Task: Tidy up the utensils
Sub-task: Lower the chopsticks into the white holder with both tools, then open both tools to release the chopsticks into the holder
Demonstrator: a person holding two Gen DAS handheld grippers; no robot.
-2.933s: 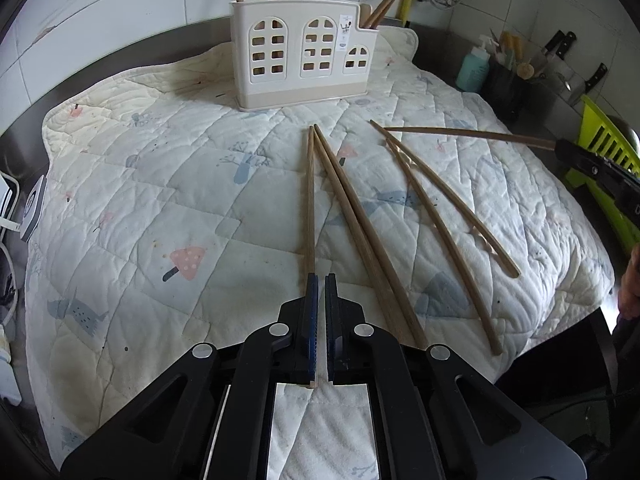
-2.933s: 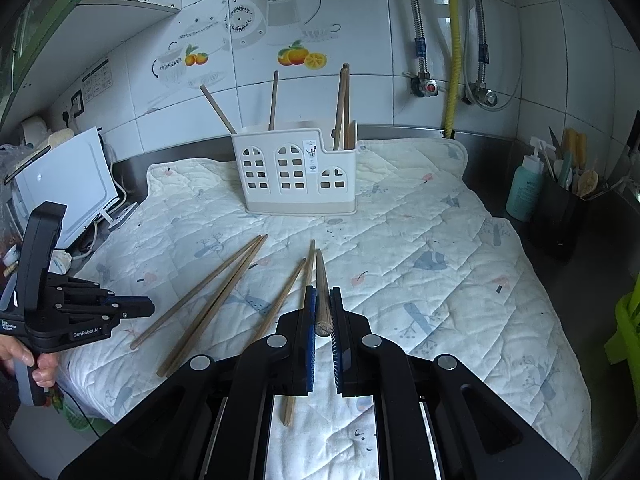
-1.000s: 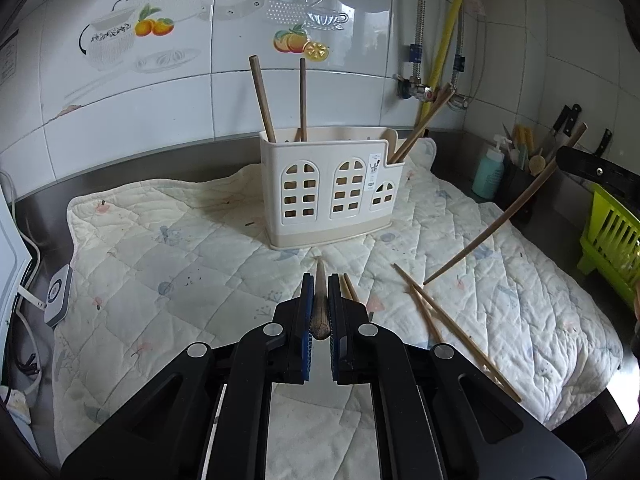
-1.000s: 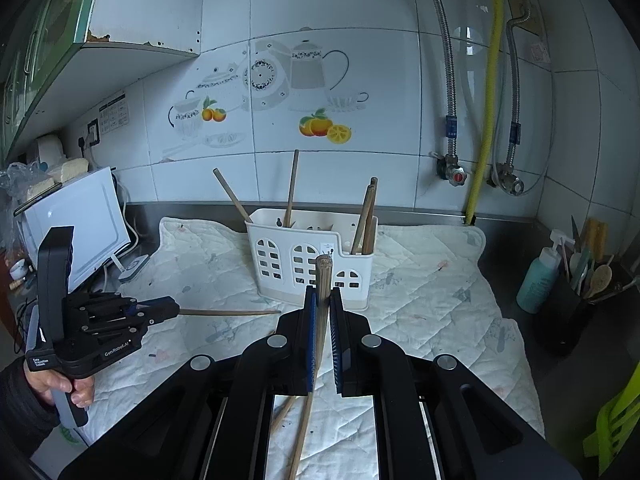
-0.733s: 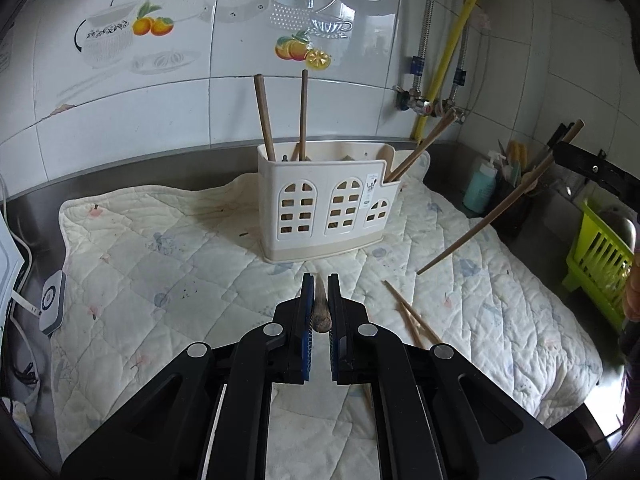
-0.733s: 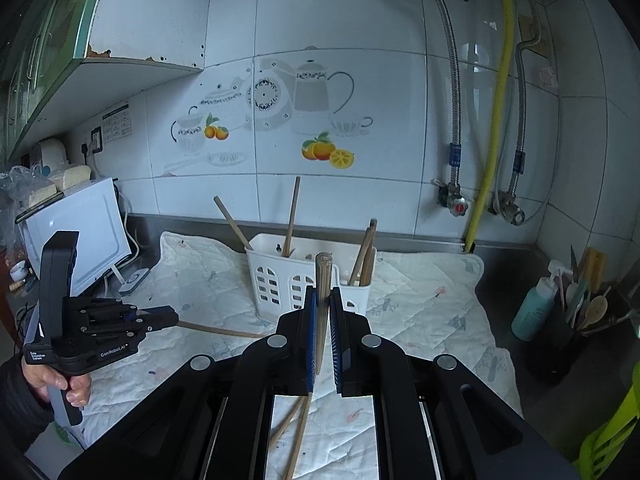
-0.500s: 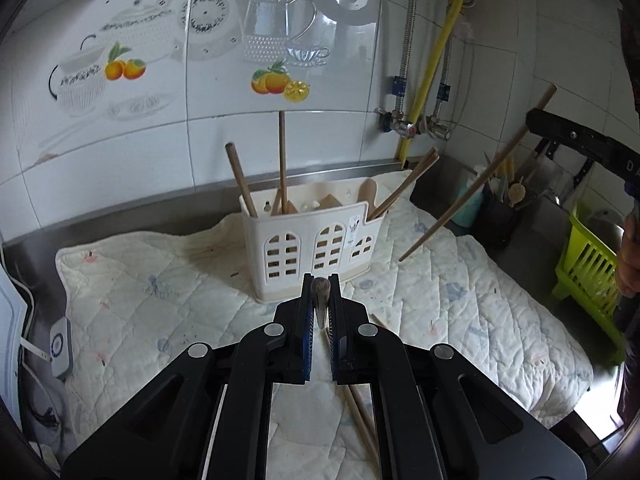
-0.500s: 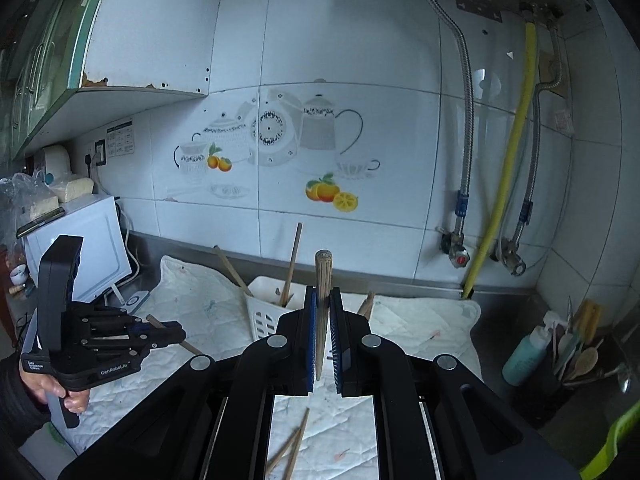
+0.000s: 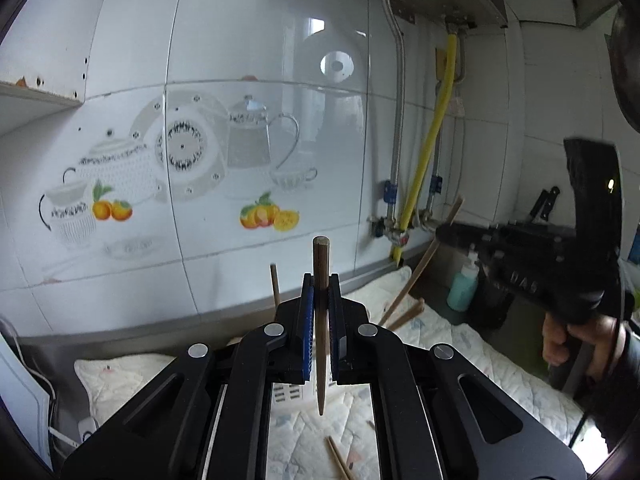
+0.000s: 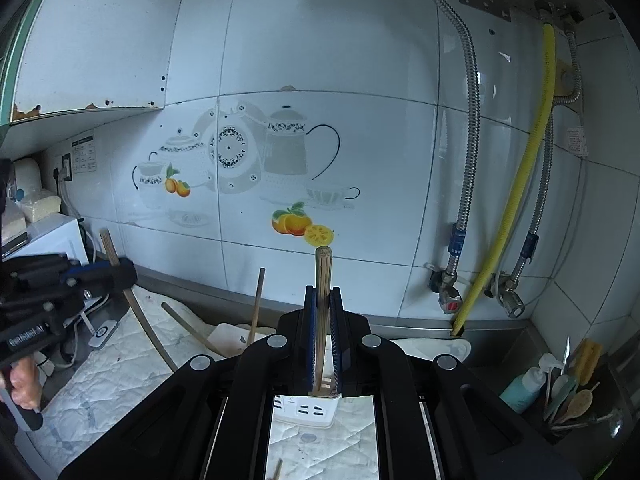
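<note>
My left gripper (image 9: 321,280) is shut on a dark wooden chopstick (image 9: 321,344) that stands nearly upright, tip down, above the quilt. It hides most of the white utensil caddy (image 9: 285,394). My right gripper (image 10: 322,292) is shut on a paler chopstick (image 10: 323,268), also upright, over the caddy (image 10: 306,410). Three chopsticks (image 10: 256,304) lean inside the caddy. Each view shows the other gripper: the right gripper (image 9: 442,234) with its slanted stick (image 9: 424,268), and the left gripper (image 10: 128,272) with its stick (image 10: 138,312).
A quilted mat (image 10: 120,368) covers the counter, and loose chopsticks (image 9: 338,460) lie on it. Close behind is the tiled wall with a yellow hose (image 10: 516,208) and taps. A black utensil pot (image 10: 568,404) and teal bottle (image 10: 520,388) stand right, a white appliance (image 10: 52,232) left.
Both grippers have risen well above the counter with their chopsticks, which now stand nearly upright. The caddy has dropped low in both views, mostly hidden behind the fingers.
</note>
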